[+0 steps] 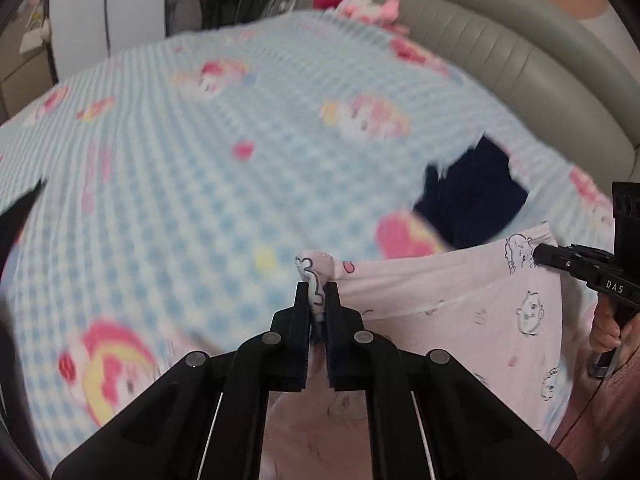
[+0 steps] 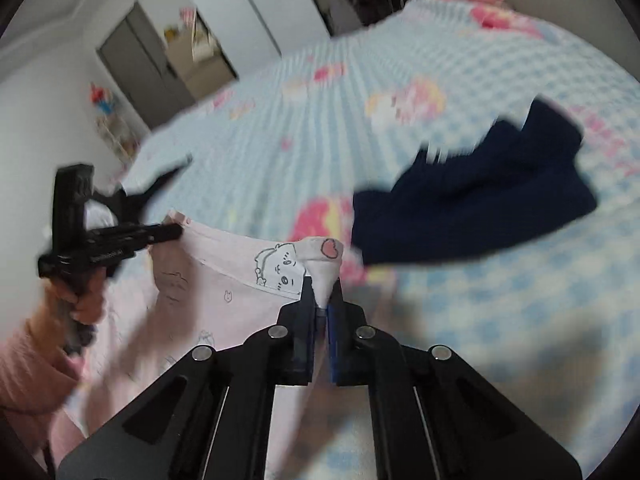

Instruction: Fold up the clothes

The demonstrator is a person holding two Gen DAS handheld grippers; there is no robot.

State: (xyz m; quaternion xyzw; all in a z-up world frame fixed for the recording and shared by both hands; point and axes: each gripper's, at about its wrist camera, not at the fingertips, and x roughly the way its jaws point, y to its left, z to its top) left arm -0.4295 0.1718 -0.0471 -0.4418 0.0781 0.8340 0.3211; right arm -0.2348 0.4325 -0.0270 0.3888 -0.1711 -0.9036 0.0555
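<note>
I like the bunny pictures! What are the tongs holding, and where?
Both tongs, left and right, pinch the pink printed garment at opposite ends of its top edge.

Pink cartoon-print garment [image 1: 460,300], edge pinched aloft

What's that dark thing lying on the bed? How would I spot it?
Look at the bed with the blue checked cover printed with pink cartoon figures. On it, just beyond the pale pink garment held up by the left gripper and right gripper, lies a crumpled navy blue garment. It is the only dark, plain thing there; everything around it is pale and patterned.
</note>
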